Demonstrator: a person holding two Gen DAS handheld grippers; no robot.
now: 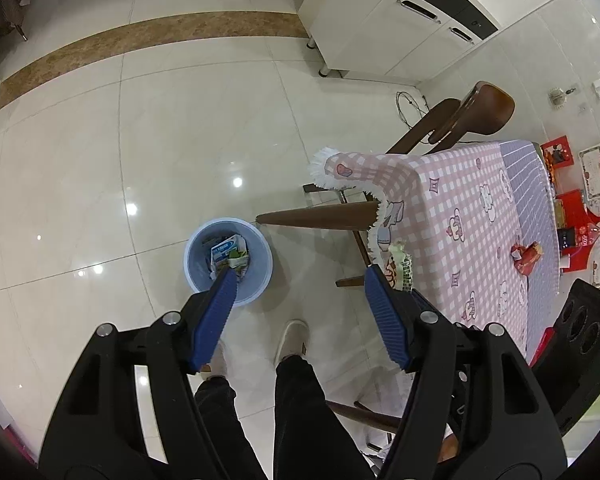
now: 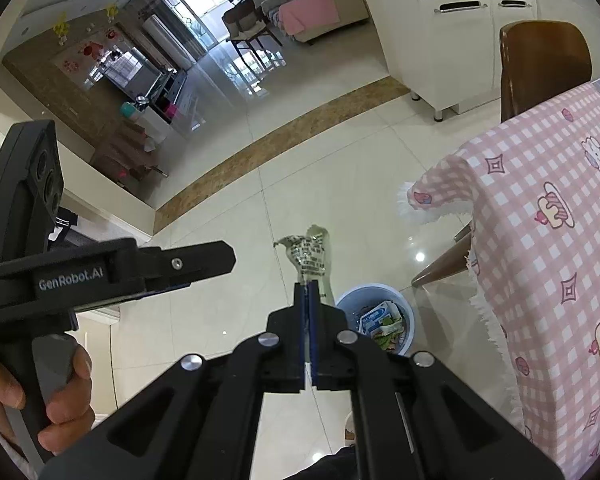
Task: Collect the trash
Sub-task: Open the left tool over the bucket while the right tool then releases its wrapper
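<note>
Hovering above the blue bin (image 1: 228, 262) on the floor, the left gripper (image 1: 300, 284) has fingers spread, empty; the right gripper (image 2: 309, 292) pinches a crinkled wrapper (image 2: 308, 254) (bin-bound, I'd judge); a red wrapper (image 1: 527, 257) waits near the bench's (image 1: 460, 200) far edge.

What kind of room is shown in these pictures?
Probably a home dining area: a table under a pink checked cloth, a wooden chair, white cabinets, and a sofa in the living room beyond.
</note>
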